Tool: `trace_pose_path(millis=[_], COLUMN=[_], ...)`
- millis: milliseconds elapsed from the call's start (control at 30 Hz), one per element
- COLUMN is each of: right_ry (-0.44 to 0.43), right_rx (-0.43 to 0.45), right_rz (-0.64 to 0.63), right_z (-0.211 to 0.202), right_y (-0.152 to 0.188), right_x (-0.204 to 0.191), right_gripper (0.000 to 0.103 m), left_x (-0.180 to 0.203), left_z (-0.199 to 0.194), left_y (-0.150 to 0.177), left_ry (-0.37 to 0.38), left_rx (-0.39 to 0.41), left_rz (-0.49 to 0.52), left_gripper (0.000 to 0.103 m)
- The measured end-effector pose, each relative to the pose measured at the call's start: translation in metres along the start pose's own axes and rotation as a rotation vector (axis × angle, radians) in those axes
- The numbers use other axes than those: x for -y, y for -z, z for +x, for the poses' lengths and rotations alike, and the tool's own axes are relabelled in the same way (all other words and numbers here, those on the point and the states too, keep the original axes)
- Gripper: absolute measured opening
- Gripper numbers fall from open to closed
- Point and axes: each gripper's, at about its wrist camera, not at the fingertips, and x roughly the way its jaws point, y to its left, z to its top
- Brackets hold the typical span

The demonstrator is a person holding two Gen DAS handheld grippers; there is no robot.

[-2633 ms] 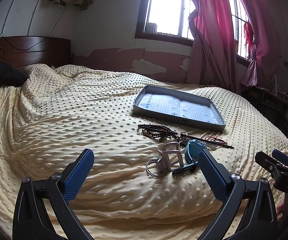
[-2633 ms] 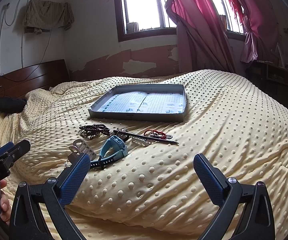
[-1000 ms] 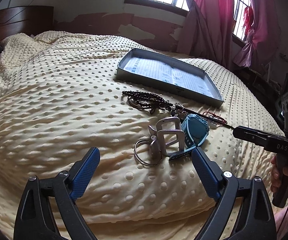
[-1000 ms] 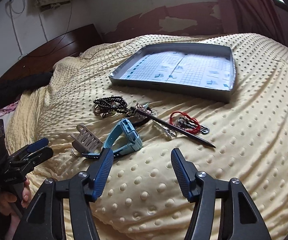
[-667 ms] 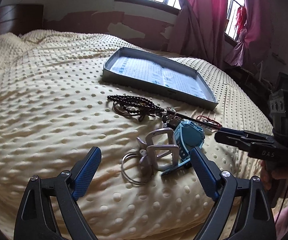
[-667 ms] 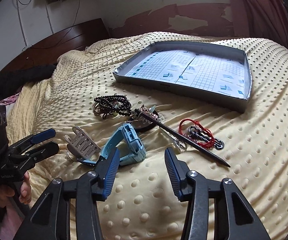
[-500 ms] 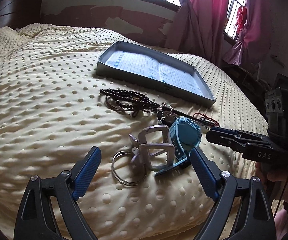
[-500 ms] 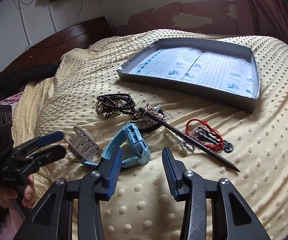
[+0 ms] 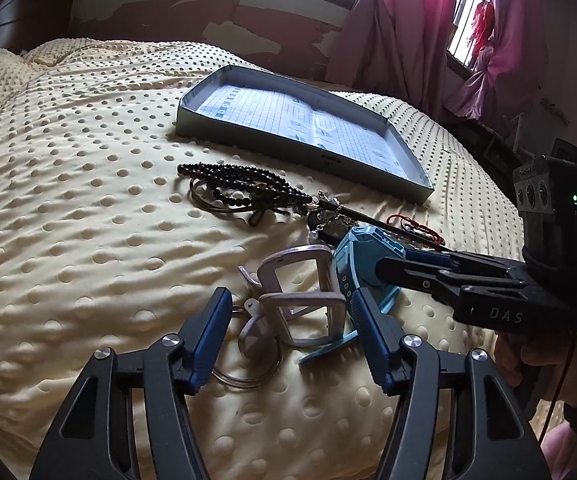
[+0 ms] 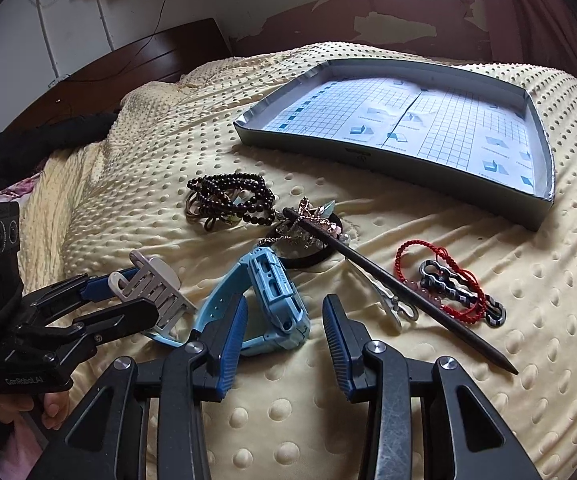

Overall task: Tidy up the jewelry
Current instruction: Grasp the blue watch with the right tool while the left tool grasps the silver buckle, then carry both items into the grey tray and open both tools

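Jewelry lies in a cluster on the yellow dotted blanket (image 9: 68,208). My left gripper (image 9: 290,312) is open around the grey hair claw clip (image 9: 300,292), its fingers either side, with thin metal rings (image 9: 248,372) just below. My right gripper (image 10: 284,314) is open around the blue watch (image 10: 276,284); in the left wrist view it (image 9: 392,268) reaches onto the watch (image 9: 364,248) from the right. Beyond lie a dark bead bracelet (image 10: 228,196), a black hair stick (image 10: 392,284) and a red cord bracelet (image 10: 444,276). The grey tray (image 10: 388,152) is empty.
A dark wooden headboard (image 10: 136,64) and black cloth (image 10: 44,132) stand at the bed's far left. Pink curtains (image 9: 400,32) hang by the window at the right. The blanket falls away at the bed's right edge (image 9: 488,200).
Both grippers have moved forward and down onto the cluster and narrowed. The left now straddles the claw clip, the right straddles the blue watch.
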Motion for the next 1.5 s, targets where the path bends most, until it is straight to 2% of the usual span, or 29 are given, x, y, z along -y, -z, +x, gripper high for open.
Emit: trace_pose_path(millis=[33, 100, 333, 400, 567, 767, 1000, 1100, 1233, 1333, 1500], right_ry=[0.000, -0.001, -0.001, -0.002, 0.009, 0.001, 0.052, 0.073, 0.102, 0.160, 0.248], right_rx=[-0.001, -0.005, -0.011, -0.013, -0.005, 0.040, 0.123, 0.155, 0.199, 0.232, 0.288], right_rz=[0.000, 0.005, 0.011, 0.012, 0.020, 0.060, 0.088, 0.107, 0.154, 0.203, 0.335], right_z=[0.001, 0.003, 0.008, 0.009, 0.005, -0.016, -0.048, -0.056, -0.059, -0.056, -0.047], right_y=[0.000, 0.000, 0.001, 0.001, 0.002, 0.002, -0.003, -0.007, -0.018, -0.034, -0.064], right_x=[0.000, 0.001, 0.002, 0.001, 0.000, 0.004, 0.009, 0.017, 0.038, 0.059, 0.099], right_gripper=[0.037, 0.037, 0.034, 0.027, 0.023, 0.021, 0.019, 0.018, 0.018, 0.018, 0.019], left_x=[0.000, 0.000, -0.006, -0.007, -0.011, -0.019, -0.021, -0.018, -0.020, -0.016, -0.017], left_z=[0.002, 0.004, 0.001, -0.002, -0.010, -0.031, -0.048, -0.049, -0.033, -0.009, 0.036], left_y=[0.000, 0.000, 0.000, 0.001, 0.001, -0.005, -0.014, -0.027, -0.053, -0.079, -0.119], left_ry=[-0.002, 0.004, 0.018, 0.023, 0.048, 0.103, 0.101, 0.072, 0.081, 0.060, 0.031], left_rx=[-0.007, -0.016, -0.004, 0.006, 0.019, 0.075, 0.132, 0.152, 0.184, 0.190, 0.158], left_rz=[0.000, 0.001, -0.041, -0.056, -0.086, -0.144, -0.151, -0.118, -0.175, -0.180, -0.173], left_gripper=[0.048, 0.044, 0.044, 0.044, 0.044, 0.044, 0.044, 0.044, 0.044, 0.044, 0.044])
